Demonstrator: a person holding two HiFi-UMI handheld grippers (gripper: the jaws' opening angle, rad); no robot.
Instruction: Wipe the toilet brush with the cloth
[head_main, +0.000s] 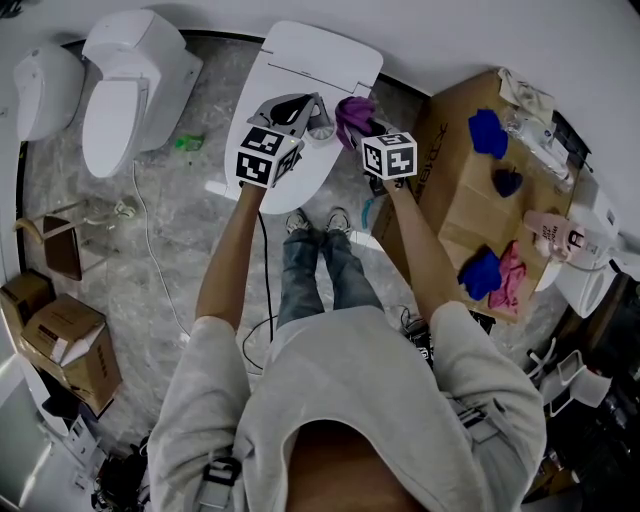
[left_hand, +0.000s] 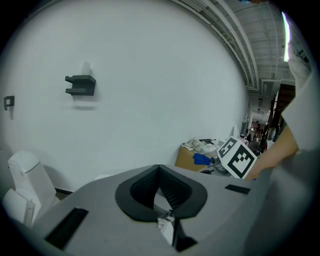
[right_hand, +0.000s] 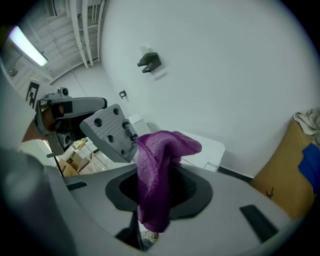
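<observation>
Right gripper (right_hand: 167, 167) is pinching the purple cloth (right_hand: 155, 190), which is drooping over its jaws. Left gripper (left_hand: 159, 169) jaws are pressing together at their tips. The toilet brush is not showing in any view. The shallow pinch is risking cloth slippage during wiping.

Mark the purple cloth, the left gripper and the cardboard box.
purple cloth (right_hand: 155, 175), right gripper view, on the hanging fold.
left gripper (left_hand: 159, 167), left gripper view, where its jaw tips meet.
cardboard box (head_main: 465, 200), head view, bare top.
</observation>
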